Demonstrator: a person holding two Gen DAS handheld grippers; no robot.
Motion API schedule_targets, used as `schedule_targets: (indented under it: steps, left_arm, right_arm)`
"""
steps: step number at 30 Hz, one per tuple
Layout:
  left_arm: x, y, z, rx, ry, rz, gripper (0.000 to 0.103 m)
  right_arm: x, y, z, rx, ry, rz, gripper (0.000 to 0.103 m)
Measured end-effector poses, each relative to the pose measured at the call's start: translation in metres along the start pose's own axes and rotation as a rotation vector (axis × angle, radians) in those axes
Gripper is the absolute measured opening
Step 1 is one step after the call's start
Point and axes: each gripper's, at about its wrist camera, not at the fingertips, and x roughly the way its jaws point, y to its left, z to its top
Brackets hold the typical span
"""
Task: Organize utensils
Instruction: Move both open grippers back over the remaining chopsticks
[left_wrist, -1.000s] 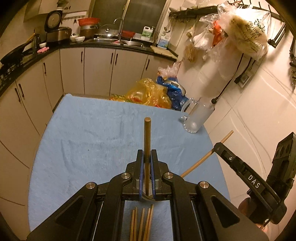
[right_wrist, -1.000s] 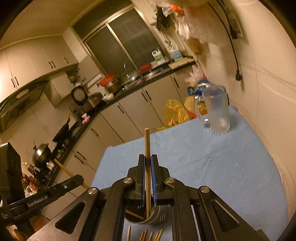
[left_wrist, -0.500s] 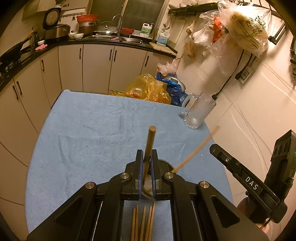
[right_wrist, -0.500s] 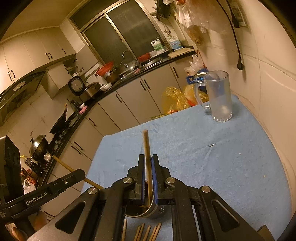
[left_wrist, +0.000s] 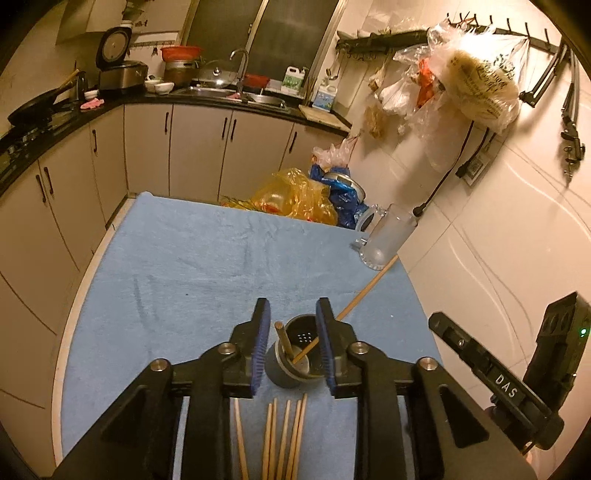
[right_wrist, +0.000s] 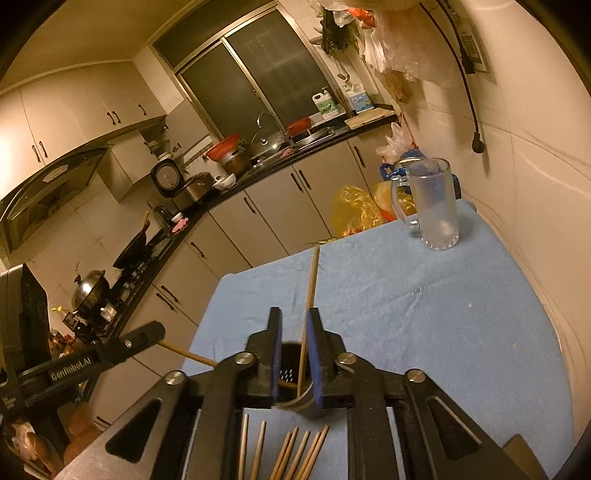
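While both grippers hang over the near end of the blue cloth (left_wrist: 177, 266), two chopsticks stand loose in the dark metal cup (left_wrist: 291, 360) between them. Seen from the left wrist, the left gripper (left_wrist: 291, 347) has just been opening: its blue pads (left_wrist: 260, 349) stand apart on either side of the cup, and the short chopstick (left_wrist: 284, 338) leans in the cup between them, touching neither pad. A long chopstick (left_wrist: 364, 290) slants out of the same cup up toward the right, its top near the base of the glass mug (left_wrist: 388, 236). The right gripper (right_wrist: 294, 363) has also just been opening; from its own wrist, its fingers are parted a little, and the long chopstick (right_wrist: 309, 302) rises between them, close beside the right pad, though I cannot tell whether it touches. The cup (right_wrist: 291, 373) sits just beyond and below those fingers, its perforated bottom showing. More chopsticks (left_wrist: 280, 439) lie side by side on the cloth, just on the near side of the cup and under the left gripper. The mug stands upright at the cloth's far right corner, well apart from the cup, by the white wall (left_wrist: 498, 240). Plastic bags (left_wrist: 295, 197) sit beyond the cloth's far edge.
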Motion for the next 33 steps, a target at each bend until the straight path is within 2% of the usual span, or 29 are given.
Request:
schedule_targets:
  steps: [8, 14, 21, 27, 30, 33]
  left_arm:
    - [-0.045, 0.024, -0.019, -0.039, -0.055, -0.013, 0.028]
    - [-0.067, 0.05, -0.049, -0.066, -0.072, 0.003, 0.035]
    - [-0.045, 0.092, -0.117, -0.144, 0.041, 0.044, 0.035]
    - [-0.008, 0.099, -0.186, -0.131, 0.169, 0.092, 0.035]
    - [0.011, 0.098, -0.203, -0.128, 0.23, 0.106, 0.035]
    - [0.019, 0.101, -0.208, -0.135, 0.247, 0.115, 0.035]
  right_arm:
    - [-0.017, -0.003, -0.032, 0.014, 0.032, 0.02, 0.023]
    - [-0.021, -0.007, -0.055, 0.022, 0.065, 0.029, 0.023]
    - [-0.015, -0.017, -0.109, 0.027, 0.14, 0.005, 0.025]
    - [-0.005, -0.028, -0.172, -0.005, 0.179, -0.076, 0.025]
    - [0.006, -0.032, -0.186, -0.017, 0.241, -0.088, 0.025]
    - [0.008, -0.031, -0.19, -0.041, 0.233, -0.103, 0.025]
